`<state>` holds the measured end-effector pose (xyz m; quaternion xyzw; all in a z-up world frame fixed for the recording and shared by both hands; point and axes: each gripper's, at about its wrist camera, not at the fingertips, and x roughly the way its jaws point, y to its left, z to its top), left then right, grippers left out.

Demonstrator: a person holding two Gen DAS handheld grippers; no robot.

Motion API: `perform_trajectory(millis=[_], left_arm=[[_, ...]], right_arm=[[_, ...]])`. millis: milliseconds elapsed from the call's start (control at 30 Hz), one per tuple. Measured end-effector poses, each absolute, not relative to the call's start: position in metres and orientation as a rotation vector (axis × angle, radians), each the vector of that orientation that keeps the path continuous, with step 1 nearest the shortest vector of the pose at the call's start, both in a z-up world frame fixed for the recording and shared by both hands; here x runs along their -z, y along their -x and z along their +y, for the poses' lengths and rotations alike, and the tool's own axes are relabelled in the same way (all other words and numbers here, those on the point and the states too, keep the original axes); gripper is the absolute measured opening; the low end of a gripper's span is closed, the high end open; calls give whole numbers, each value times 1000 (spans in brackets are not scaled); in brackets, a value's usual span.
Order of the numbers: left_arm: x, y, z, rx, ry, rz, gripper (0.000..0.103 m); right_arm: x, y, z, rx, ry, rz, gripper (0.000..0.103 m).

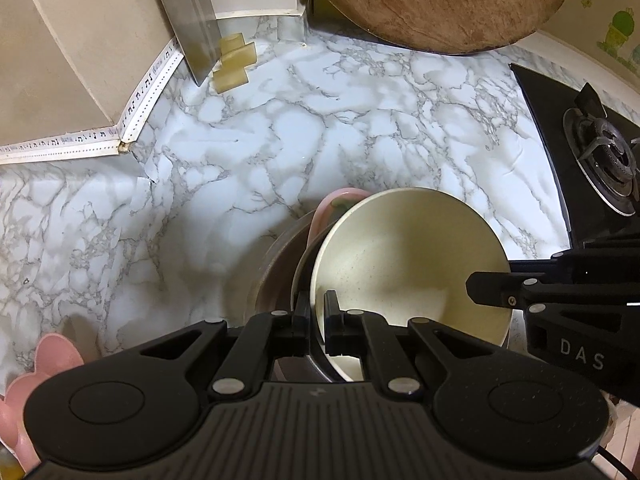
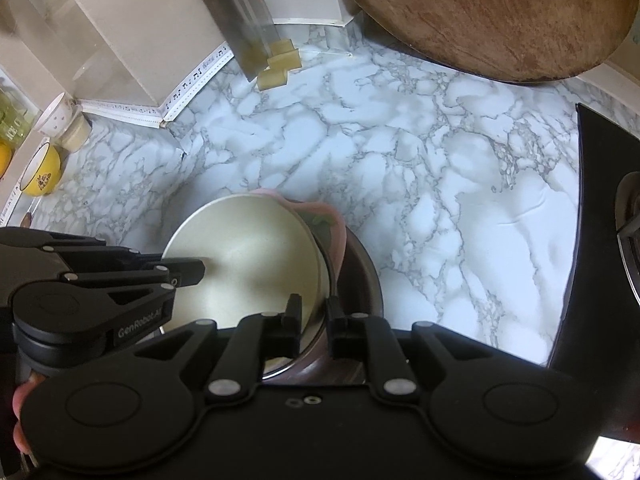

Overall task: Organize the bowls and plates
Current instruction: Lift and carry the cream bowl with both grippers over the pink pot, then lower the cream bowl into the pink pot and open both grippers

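A cream bowl (image 1: 404, 256) sits nested in a steel bowl (image 1: 280, 276), with a pink dish (image 1: 332, 208) wedged between them at the far side. My left gripper (image 1: 317, 312) is shut on the stack's near-left rims. My right gripper (image 2: 313, 316) is shut on the rims of the cream bowl (image 2: 244, 256) and steel bowl (image 2: 360, 276) on the opposite side. The pink dish (image 2: 332, 220) shows behind the cream bowl. Each gripper appears in the other's view: the right gripper (image 1: 496, 288) and the left gripper (image 2: 188, 274).
Marble counter (image 1: 280, 128). Round wooden board (image 1: 440, 0) leans at the back. Black gas stove (image 1: 592, 148) at right. Cleaver (image 1: 188, 20) and soap pieces (image 1: 234, 60) at back left. Pink flower-shaped dish (image 1: 44, 368) near left. Yellow bowl (image 2: 40, 172) and cup (image 2: 64, 124) far left.
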<state>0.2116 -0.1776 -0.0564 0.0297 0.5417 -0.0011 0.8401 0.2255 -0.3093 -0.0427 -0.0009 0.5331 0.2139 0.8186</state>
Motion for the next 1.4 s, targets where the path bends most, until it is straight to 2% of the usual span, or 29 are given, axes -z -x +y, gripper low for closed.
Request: perform_trajectory(millis=[233,367,633,800,1000,1033,1067,1133,1233,1400], left_arm=[[60,-212,-174,17,-46,1146,5],[61,-212,-172,25,-44,1137,5],[60,-209,-166,47,-9,1128,6],[56,-206,-165,50,12,1117,9],[49,-194,-160,66,61,1078,20],[47,-191,-159,65,61,1065,30],[44,-189,-159,59,57,1049,46],[39,-184,-158,46,62,1014,63],[32,-176,-154,45,84,984,63],[21,-162,-145,26,116,931,63]], right_arm=[[44,-228,-311,-462,-9,1151,15],[42,-227,-312,-467,-3,1141,22],[37,-225,-318,-484,-4,1121,26],[32,-221,-319,-507,0,1106,33],[25,-214,-315,-538,47,1060,36],[24,-213,-314,-546,53,1055,36],[23,-212,-314,-553,55,1054,36],[23,-211,-313,-560,54,1055,36],[20,-208,-312,-580,61,1047,39],[15,-202,-311,-613,57,1031,50]])
